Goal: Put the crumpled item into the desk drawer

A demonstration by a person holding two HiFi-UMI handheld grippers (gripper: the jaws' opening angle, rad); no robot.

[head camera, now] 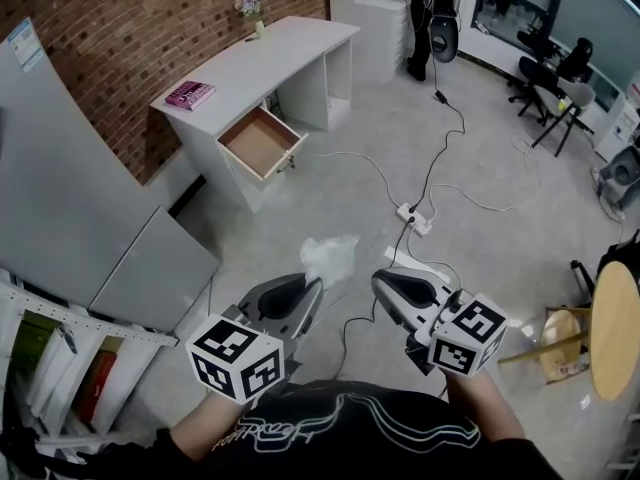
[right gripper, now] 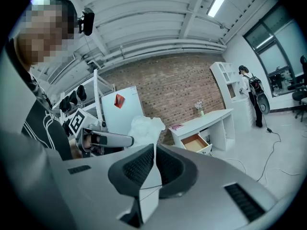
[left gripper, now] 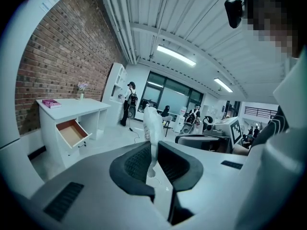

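Note:
A crumpled white plastic item (head camera: 330, 256) sticks out of my left gripper (head camera: 316, 288), which is shut on its lower end; the same item (left gripper: 152, 126) rises from between the pads in the left gripper view. My right gripper (head camera: 378, 282) hovers beside it on the right, shut and holding nothing. From the right gripper view the item (right gripper: 144, 128) shows just beyond my right gripper (right gripper: 154, 150). The white desk (head camera: 262, 56) stands far ahead by the brick wall, and its wood-lined drawer (head camera: 258, 140) is pulled open. Both grippers hang above the floor, well short of the desk.
A pink book (head camera: 190, 94) and a small flower vase (head camera: 258, 26) sit on the desk. Cables and a power strip (head camera: 414, 218) lie on the floor between me and the desk. A tall white panel (head camera: 70, 198) and shelves stand left, a round wooden table (head camera: 615, 330) right.

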